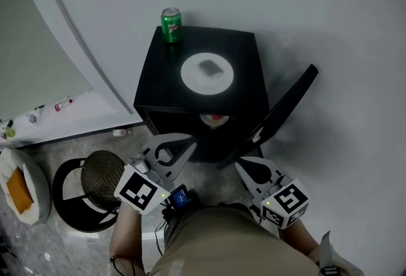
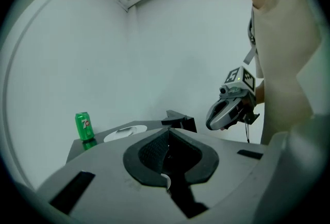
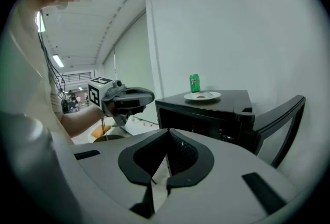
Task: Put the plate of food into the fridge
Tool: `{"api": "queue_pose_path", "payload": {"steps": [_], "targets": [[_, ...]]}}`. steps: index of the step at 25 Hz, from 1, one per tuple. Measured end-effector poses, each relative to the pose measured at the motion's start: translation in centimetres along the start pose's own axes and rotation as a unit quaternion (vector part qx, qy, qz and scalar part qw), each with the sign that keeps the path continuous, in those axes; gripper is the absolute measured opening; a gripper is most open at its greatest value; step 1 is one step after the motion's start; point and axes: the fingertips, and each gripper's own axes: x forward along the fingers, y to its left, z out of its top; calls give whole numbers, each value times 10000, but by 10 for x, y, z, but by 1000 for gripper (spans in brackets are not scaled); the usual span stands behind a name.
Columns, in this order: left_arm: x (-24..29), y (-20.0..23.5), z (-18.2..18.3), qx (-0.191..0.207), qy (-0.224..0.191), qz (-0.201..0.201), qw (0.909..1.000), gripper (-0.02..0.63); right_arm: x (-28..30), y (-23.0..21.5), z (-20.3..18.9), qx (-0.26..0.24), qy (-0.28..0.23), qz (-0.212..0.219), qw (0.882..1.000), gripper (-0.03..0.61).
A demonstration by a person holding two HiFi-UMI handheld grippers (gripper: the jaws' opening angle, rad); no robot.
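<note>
The plate (image 1: pixel 207 81) is white, round and shallow. It sits on top of the black fridge (image 1: pixel 244 59), near the middle of that top and not inside. One small grey lump of food (image 1: pixel 209 67) lies at its centre, too soft in the head view for me to say what it is. A green can (image 1: pixel 170 24) stands upright at the top's back left corner, apart from the plate. The fridge door (image 1: pixel 285 106) is swung wide open to my right.

My left gripper (image 1: pixel 187 141) is low in front of the fridge's open mouth. Its jaws are pressed together with nothing between them. My right gripper (image 1: pixel 242 165) is near the door's lower end, jaws also closed and empty. Both are well clear of the plate.

In the left gripper view my own jaws cut off the plate's near edge, and the food is only a faint smudge. In the right gripper view the plate is seen almost edge-on, so the food is just a low bump. The inside of the fridge is dark in every view. A small red-and-white thing (image 1: pixel 214 118) shows under the front edge of the top, but I cannot tell what it is or how the shelves are laid out. From above, the door shows mostly its thin edge.
</note>
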Motion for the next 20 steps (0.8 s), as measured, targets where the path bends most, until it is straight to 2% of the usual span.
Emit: {"api": "queue_pose_path", "payload": {"steps": [7,13,14,16,20], "targets": [[14,37,3,485,-69,-310,9983,11,21,13,3,41,139,-261,9996,23],[28,54,3,857,205,-538,9947,14,26,11,1,156,156,-332,9992,22],[31,54,1,903,319,-661,9932,33,27,10,1,162,144,-319,9993,22],[36,51,-5,1004,572,-938,9889,212,27,6,3,166,123,-271,9994,23],[52,46,-17,1498,1097,-1115,9763,286,27,-5,1,221,132,-152,9996,23]]}}
